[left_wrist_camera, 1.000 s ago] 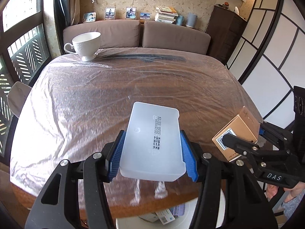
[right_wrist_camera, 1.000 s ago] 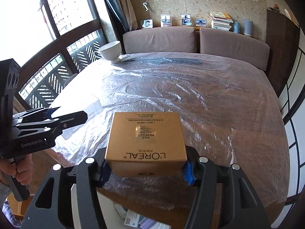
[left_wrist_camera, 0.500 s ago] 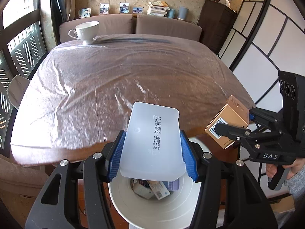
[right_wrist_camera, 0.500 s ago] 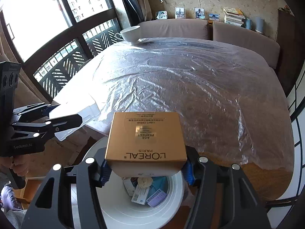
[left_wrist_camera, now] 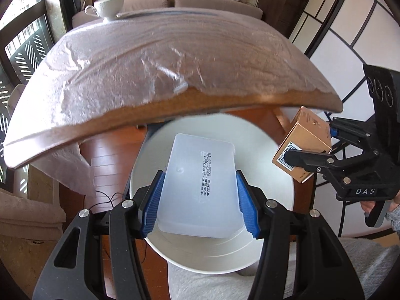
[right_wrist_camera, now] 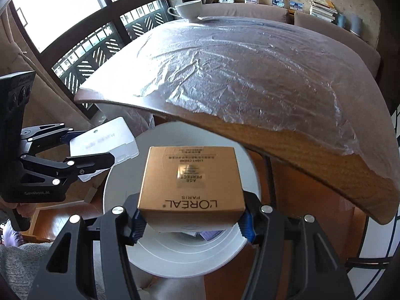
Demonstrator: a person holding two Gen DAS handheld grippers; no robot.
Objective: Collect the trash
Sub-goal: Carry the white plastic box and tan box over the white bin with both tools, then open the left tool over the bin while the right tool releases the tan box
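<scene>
A: What sits below the two grippers?

B: A round white bin point(left_wrist_camera: 265, 150) on the wooden floor, just off the near edge of the table point(left_wrist_camera: 225, 100), which is covered in clear plastic film. Both grippers hang over its mouth.

A: Anything in it?

B: In the right wrist view a few bits of printed packaging show at the bottom, mostly hidden behind the box. What they are cannot be told.

A: The left gripper point(left_wrist_camera: 198, 200)?

B: Its blue pads are pressed on the two long sides of a flat, milky plastic tray point(left_wrist_camera: 197, 187), the jaws partly open to that width. The tray's long axis runs straight out along the fingers, toward the table edge, with a line of printed dates running the same way. It is above the bin, not in it.

A: And the right gripper point(right_wrist_camera: 191, 221)?

B: Clamped on a gold cardboard box point(right_wrist_camera: 191, 175), also at a middling width. The box is almost square on top, lettered face up, lettering upside down to the camera. It too is held above the bin's opening.

A: Other containers?

B: A white cup point(left_wrist_camera: 108, 6) stands at the table's far edge; its inside is not visible.
</scene>
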